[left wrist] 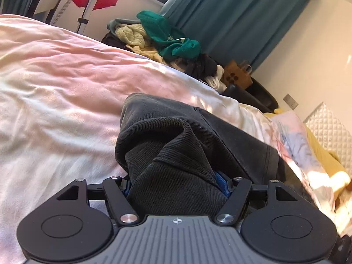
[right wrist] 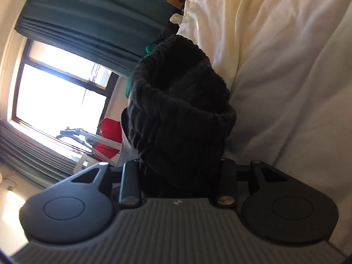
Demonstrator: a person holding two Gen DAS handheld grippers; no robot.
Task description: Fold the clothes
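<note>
A black ribbed garment (left wrist: 176, 132) lies bunched on the pink and white bedcover (left wrist: 66, 77), with its near end between the jaws of my left gripper (left wrist: 176, 182). The jaws stand wide around the bunch. The blue pad (left wrist: 223, 183) on the right shows bare beside the cloth, so I read this gripper as open. In the right wrist view the same black garment (right wrist: 176, 101) rises as a thick knit roll from my right gripper (right wrist: 182, 167). It fills the gap between the fingers, which are shut on it. The bedcover (right wrist: 286, 66) runs along the right side.
A pile of clothes (left wrist: 154, 35), green and pale yellow on top, sits at the bed's far edge beside a brown paper bag (left wrist: 238, 74). Teal curtains (left wrist: 231, 11) hang behind. Yellow fabric (left wrist: 319, 149) lies at the right. A bright window (right wrist: 55, 92) and a red cloth (right wrist: 110, 134) show beyond.
</note>
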